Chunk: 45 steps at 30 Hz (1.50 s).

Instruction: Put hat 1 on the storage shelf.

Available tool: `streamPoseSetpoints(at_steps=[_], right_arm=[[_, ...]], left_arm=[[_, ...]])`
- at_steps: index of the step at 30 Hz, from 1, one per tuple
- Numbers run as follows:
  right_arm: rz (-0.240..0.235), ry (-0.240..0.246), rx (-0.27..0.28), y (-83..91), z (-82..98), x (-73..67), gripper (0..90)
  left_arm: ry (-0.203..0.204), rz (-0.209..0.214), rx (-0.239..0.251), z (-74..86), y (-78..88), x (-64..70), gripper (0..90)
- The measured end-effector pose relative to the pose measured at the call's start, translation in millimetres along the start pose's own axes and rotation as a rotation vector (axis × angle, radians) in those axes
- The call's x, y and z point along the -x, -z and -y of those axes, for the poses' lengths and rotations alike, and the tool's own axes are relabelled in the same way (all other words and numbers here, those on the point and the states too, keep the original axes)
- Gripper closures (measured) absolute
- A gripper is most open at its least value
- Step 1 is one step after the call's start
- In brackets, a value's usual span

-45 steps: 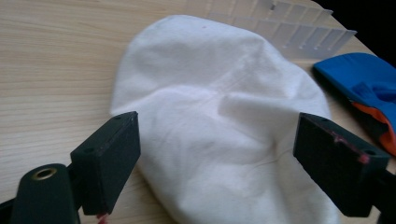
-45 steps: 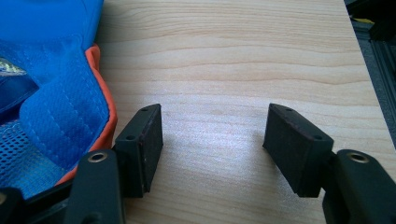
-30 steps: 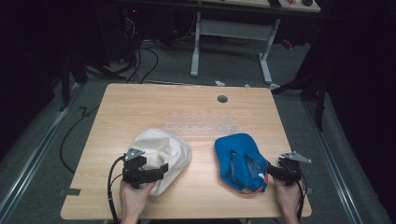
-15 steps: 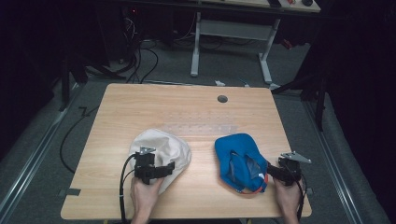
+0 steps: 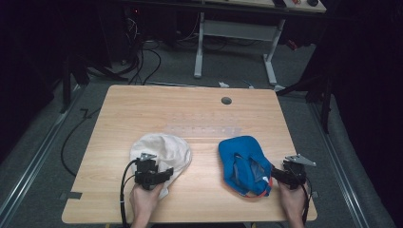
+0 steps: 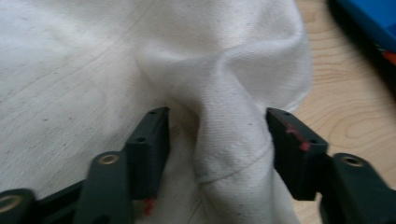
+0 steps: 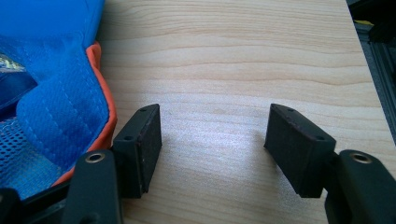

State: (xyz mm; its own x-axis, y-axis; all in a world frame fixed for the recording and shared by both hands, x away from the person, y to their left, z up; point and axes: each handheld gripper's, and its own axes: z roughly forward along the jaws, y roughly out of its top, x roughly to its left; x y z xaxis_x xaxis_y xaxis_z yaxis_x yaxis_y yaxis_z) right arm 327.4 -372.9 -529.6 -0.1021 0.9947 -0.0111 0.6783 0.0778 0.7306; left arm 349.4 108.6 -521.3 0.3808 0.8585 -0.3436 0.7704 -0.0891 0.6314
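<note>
On a light wooden table (image 5: 190,114) lie 2 caps, and a person holds a gripper in each hand at the near edge.

The left gripper (image 6: 215,140) has its jaws spread apart, with a raised fold of the white cap (image 6: 93,70) standing between them — the fold fills the middle of the gap but neither pad presses on it. In the high view this gripper (image 5: 164,175) sits over the near edge of the white cap (image 5: 161,149), and the left hand (image 5: 142,199) grips it from behind. Beyond the right jaw, at the far upper corner of the left gripper view, a sliver of the blue cap (image 6: 369,18) shows across bare wood.

The right gripper (image 7: 212,140) is released too — jaws wide, bare wood between them. The blue cap (image 7: 51,102), with its orange-trimmed edge and mesh lining, lies just beside the left jaw, outside the gap. In the high view the right gripper (image 5: 274,175) points at the near right edge of the blue cap (image 5: 242,159), with the right hand (image 5: 292,202) behind it.

The 2 caps lie apart from each other.
</note>
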Motion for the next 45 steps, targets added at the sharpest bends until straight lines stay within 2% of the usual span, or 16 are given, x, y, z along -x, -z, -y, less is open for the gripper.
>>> streamPoseSetpoints(at_steps=[1,2,3,4,5,6,7,8,11,12,15,26,32,35,38,45], right_arm=[[-0.001,0.002,0.0,-0.1,0.0,0.0,36.4],[-0.001,0.002,0.0,-0.1,0.0,-0.1,36.4],[-0.001,0.001,0.0,0.0,0.0,-0.1,36.3],[-0.001,0.001,0.0,0.0,0.0,-0.1,36.3],[-0.001,0.003,0.001,-0.1,0.0,-0.1,36.3],[-0.002,0.005,0.001,-0.1,0.1,0.0,36.3],[-0.002,0.005,0.001,-0.1,0.1,0.0,36.3],[-0.001,0.005,0.001,-0.1,0.1,0.0,36.3],[-0.002,0.005,-0.002,0.1,0.0,-0.3,36.3],[-0.004,0.004,0.0,0.0,0.0,-0.3,36.3],[-0.004,0.004,0.0,0.0,0.0,-0.3,36.3],[-0.004,0.005,0.0,0.0,0.0,-0.2,36.2],[-0.005,0.005,-0.001,0.0,-0.1,-0.3,36.1],[-0.006,0.007,0.0,-0.1,-0.1,-0.1,36.0],[-0.006,0.006,0.0,-0.1,-0.1,-0.1,36.0],[-0.008,0.002,-0.001,0.2,-0.1,0.3,36.0]], left_arm=[[0.006,0.045,0.005,1.1,-0.8,-2.6,46.9],[0.008,0.068,0.004,1.9,-1.2,-3.9,51.0],[0.008,0.089,0.005,3.0,-1.6,-5.2,55.2],[0.008,0.089,0.005,3.0,-1.6,-5.2,58.4],[0.005,0.107,0.007,4.4,-1.8,-6.5,58.4],[0.009,0.134,0.005,6.0,-2.0,-8.1,64.2],[0.009,0.134,0.005,6.0,-2.0,-8.1,65.9],[0.01,0.171,0.01,9.0,-2.2,-10.1,68.5],[0.011,0.201,0.019,10.9,-1.3,-11.3,75.4],[-0.003,0.22,0.029,11.6,0.9,-10.8,77.0],[-0.016,0.237,0.032,12.0,5.1,-9.7,80.2],[-0.057,0.251,0.034,5.7,26.7,-14.9,81.7],[-0.074,0.245,0.059,-0.2,34.8,-16.9,81.6],[-0.085,0.243,0.058,-3.7,38.7,-17.3,81.6],[-0.112,0.241,0.052,-9.6,44.3,-17.6,81.7],[-0.128,0.241,0.056,-20.4,52.2,-18.6,81.9]])
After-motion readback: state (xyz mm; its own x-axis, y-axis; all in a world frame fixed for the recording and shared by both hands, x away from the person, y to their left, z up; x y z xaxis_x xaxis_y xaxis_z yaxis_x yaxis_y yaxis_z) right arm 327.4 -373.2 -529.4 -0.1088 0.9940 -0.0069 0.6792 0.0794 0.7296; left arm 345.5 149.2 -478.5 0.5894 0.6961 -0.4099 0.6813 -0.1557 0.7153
